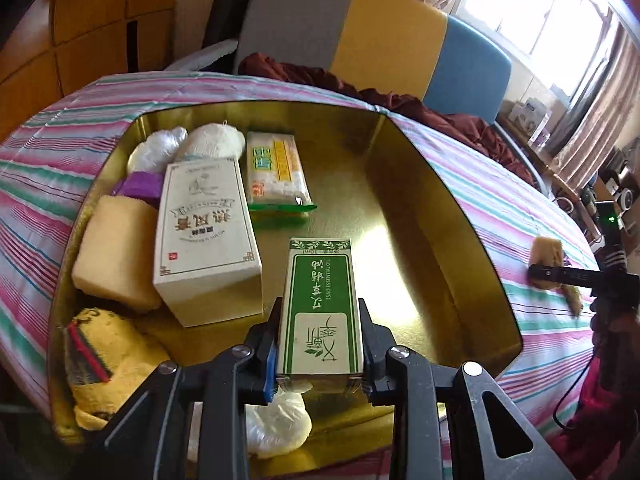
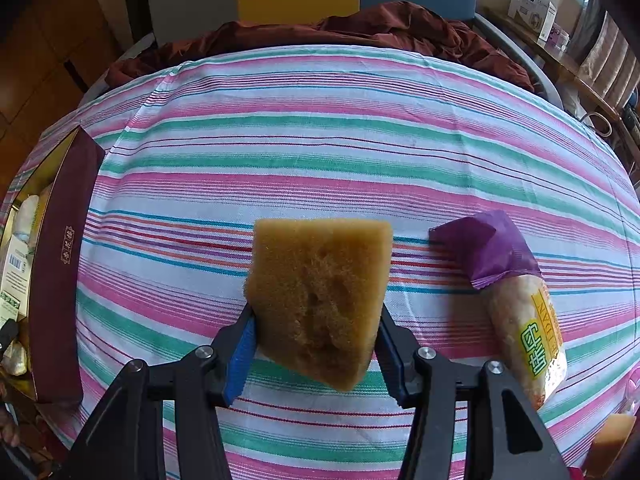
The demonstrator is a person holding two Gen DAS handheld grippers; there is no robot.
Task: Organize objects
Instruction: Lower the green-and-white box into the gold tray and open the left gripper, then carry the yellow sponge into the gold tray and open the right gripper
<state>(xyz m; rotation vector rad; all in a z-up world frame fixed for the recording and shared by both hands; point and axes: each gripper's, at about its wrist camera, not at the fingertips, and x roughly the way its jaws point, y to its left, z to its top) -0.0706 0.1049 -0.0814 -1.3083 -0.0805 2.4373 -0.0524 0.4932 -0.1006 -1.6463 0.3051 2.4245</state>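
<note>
Over the gold tray on the striped cloth: both grippers are loaded.
Left gripper: jaws nearly closed, clamped on the long sides of the green box.
Box axis: runs straight ahead from the jaws, its far end out over bare tray floor.
Neighbours: white carton just to the left; cotton swab pack beyond, apart.
Left pose: pitched steeply down; box appears close above the floor, contact not confirmable.
Right gripper: jaws part open, pinching the brown sponge, which stands up out of them, tilted.
Right position: over cloth, tray well to its left.
Still outside: purple-ended packet lying just right of the sponge.
Judgement: left hand is nearer to placing.
</note>
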